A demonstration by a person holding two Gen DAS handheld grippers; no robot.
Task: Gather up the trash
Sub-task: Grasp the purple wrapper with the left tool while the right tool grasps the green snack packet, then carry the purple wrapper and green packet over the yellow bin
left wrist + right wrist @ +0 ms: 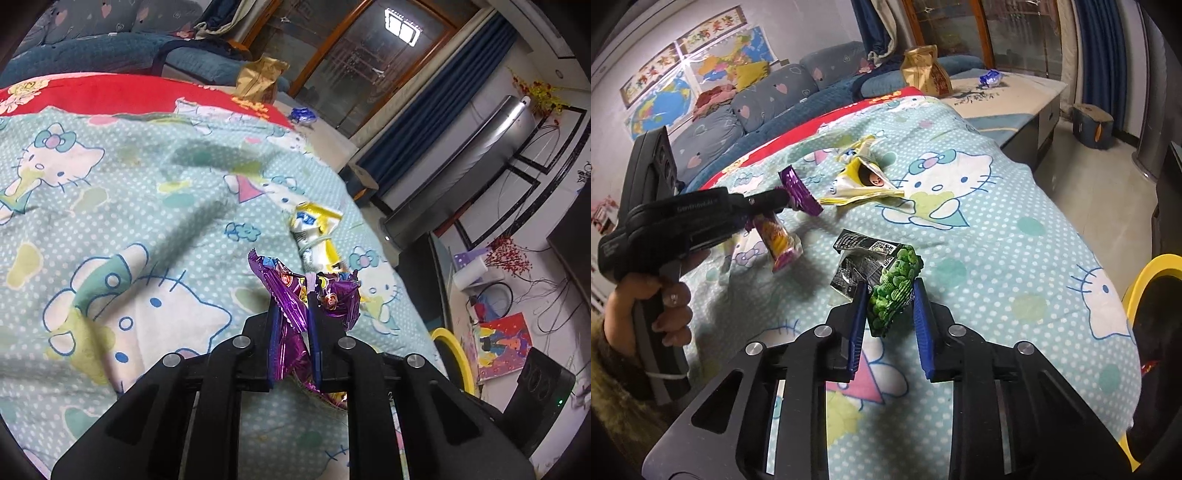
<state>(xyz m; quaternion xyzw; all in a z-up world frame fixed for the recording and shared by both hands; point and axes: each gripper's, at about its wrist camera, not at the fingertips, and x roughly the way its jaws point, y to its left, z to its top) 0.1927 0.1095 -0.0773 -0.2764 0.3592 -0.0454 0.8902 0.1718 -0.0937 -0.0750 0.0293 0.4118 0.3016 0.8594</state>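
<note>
My left gripper (pixel 293 317) is shut on a purple foil snack wrapper (pixel 291 291) and holds it above the Hello Kitty bedspread (pixel 129 221). The same left gripper (pixel 783 197) and purple wrapper (pixel 799 194) show in the right wrist view, lifted off the bed. A yellow wrapper (pixel 317 230) lies beyond it, also in the right wrist view (pixel 860 181). My right gripper (pixel 891 291) is open, its blue pads on either side of a green and black pea snack bag (pixel 886 284) that lies on the bedspread. Whether the pads touch the bag I cannot tell.
A yellow-rimmed bin (pixel 1145 280) stands at the bed's right edge, also in the left wrist view (pixel 456 350). A gold bag (pixel 925 70) and a blue wrapper (pixel 990 78) sit at the far end. A grey sofa (pixel 750 103) runs along the left.
</note>
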